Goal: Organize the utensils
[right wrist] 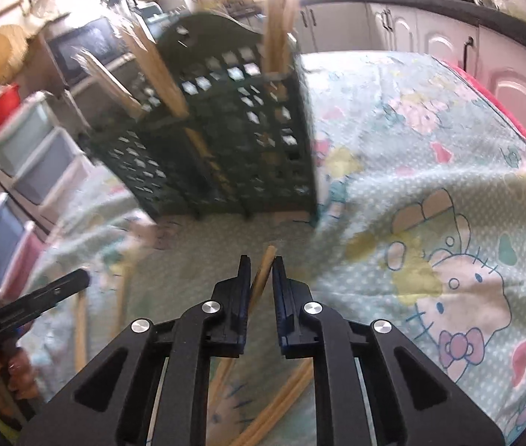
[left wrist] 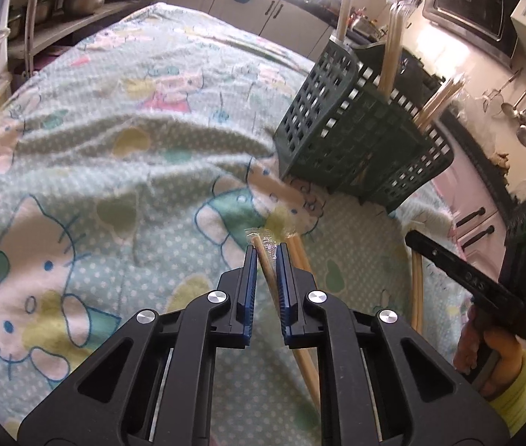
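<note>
Nearest the left wrist lens, the left tool [left wrist: 266, 251] is clamped on one pair of wooden chopsticks in a clear wrapper [left wrist: 267, 260], its blue pads pressed against the sleeve. A second chopstick pair [left wrist: 302, 256] lies on the cartoon-cat cloth [left wrist: 114, 148] just right of that tool, towards the green utensil basket [left wrist: 352, 130]. No writing on the wrapper can be read.

The basket stands on the cloth-covered worktop, beyond both tools. Three bundles of chopsticks stick up out of it: one at its left corner, one in the middle, one leaning out at its right side. A microwave [left wrist: 471, 7] sits behind the basket; its lettering is too small to read.

In the right wrist view, blurred, the right tool [right wrist: 262, 260] is closed on one wooden chopstick pair [right wrist: 263, 271] in front of the basket [right wrist: 225, 130]. Two more pale sticks [right wrist: 80, 327] lie on the cloth left of this tool, near the other tool's arm, and another pair lies beneath it.
</note>
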Demonstrator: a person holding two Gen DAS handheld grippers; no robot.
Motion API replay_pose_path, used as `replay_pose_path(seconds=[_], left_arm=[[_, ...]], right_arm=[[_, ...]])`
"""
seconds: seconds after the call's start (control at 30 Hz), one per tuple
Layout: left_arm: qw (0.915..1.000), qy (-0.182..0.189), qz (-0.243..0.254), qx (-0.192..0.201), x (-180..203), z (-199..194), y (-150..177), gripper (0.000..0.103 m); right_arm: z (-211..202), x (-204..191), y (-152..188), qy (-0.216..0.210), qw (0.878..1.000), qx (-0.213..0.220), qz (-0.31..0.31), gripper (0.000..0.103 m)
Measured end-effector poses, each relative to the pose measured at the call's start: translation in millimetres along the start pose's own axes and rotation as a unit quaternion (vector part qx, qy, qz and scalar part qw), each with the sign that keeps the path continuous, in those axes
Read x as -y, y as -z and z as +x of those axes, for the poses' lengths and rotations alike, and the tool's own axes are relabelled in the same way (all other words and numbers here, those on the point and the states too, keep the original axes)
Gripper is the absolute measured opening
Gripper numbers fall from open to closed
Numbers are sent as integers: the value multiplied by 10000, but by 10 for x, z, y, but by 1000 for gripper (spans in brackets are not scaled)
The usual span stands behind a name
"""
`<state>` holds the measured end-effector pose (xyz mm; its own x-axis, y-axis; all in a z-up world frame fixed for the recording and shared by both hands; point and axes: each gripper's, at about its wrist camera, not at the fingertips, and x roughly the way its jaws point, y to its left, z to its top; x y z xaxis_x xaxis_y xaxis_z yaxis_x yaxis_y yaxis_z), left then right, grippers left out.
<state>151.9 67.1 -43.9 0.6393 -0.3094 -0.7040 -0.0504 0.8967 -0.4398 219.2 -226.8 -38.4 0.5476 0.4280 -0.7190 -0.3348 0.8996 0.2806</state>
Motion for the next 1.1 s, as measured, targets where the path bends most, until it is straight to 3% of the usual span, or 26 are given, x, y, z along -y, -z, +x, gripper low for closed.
replay_pose_path(seconds=[0.3, 0.7, 1.1], left_arm=[[9990, 205, 132, 382, 199, -243, -248, 4], [9948, 516, 504, 719, 576, -511, -487, 3], [9875, 662, 1083, 932, 1030, -612, -658, 3]], right_arm=[[-508, -384, -180, -416, 9961, 642, -440, 8], [-849, -578, -299, -335, 9882, 1257, -808, 6], [-1171, -518, -403, -258, 9812, 1738, -794, 6]])
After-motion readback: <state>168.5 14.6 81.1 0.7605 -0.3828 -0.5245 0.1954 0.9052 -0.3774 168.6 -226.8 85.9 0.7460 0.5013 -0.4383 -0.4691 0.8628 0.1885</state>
